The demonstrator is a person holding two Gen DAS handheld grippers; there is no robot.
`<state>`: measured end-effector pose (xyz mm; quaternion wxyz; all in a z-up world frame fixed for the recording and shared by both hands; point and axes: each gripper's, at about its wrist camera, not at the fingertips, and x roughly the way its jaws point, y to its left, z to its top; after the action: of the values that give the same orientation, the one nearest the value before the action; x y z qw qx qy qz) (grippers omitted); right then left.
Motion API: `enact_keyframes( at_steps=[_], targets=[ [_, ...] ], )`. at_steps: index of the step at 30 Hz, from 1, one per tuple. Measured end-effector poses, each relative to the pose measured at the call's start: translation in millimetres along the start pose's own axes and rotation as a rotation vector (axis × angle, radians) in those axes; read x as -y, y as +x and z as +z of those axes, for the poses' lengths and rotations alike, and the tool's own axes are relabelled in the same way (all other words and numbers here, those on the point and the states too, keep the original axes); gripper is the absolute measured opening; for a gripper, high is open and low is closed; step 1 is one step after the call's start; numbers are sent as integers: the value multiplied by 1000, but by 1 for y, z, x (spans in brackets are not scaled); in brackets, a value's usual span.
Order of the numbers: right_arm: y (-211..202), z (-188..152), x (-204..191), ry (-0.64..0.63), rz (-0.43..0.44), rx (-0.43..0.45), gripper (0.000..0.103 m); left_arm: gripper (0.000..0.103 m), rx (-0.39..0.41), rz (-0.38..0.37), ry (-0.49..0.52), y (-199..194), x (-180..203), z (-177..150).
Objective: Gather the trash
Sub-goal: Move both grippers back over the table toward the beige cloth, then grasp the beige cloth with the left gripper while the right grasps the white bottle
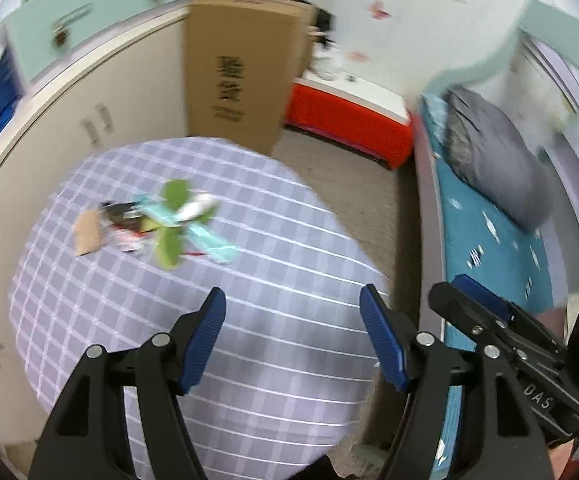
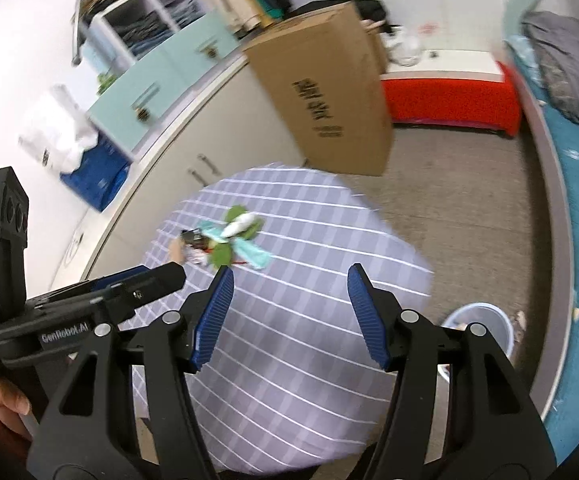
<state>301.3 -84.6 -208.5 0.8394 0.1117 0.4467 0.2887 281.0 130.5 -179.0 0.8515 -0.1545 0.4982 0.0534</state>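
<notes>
A small heap of trash (image 1: 157, 224) lies on the table with the lilac checked cloth (image 1: 273, 360): green and teal wrappers, a white scrap, a brown paper piece (image 1: 87, 232) and dark bits. The heap also shows in the right wrist view (image 2: 229, 240). My left gripper (image 1: 293, 304) is open and empty, above the near part of the table, well short of the heap. My right gripper (image 2: 289, 284) is open and empty, also over the table on the near side of the heap. A pale blue waste bin (image 2: 485, 328) stands on the floor to the right of the table.
A tall cardboard box (image 1: 241, 68) stands behind the table against beige cabinets (image 1: 69, 132). A red and white bench (image 1: 353, 116) is at the back. A bed with a teal cover (image 1: 489, 240) and a grey pillow (image 1: 497, 160) runs along the right.
</notes>
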Motion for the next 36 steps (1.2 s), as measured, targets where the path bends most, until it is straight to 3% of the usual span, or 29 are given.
enact_keyframes(
  at_steps=[8,17,24,36],
  targets=[
    [80,4,-63,-27,-5,-72,60,68,-41,55,-138,14,-124,15],
    [157,-1,-87,-11,-88,-142,60,68,-141,114,-200,70,-231,29],
    [197,4,-88,-9,-148,-174,60,68,-184,137,-199,112,-267,40],
    [243,26,-82,81,-149,-125,63,68,-175,185,-132,159,-275,59]
  ],
)
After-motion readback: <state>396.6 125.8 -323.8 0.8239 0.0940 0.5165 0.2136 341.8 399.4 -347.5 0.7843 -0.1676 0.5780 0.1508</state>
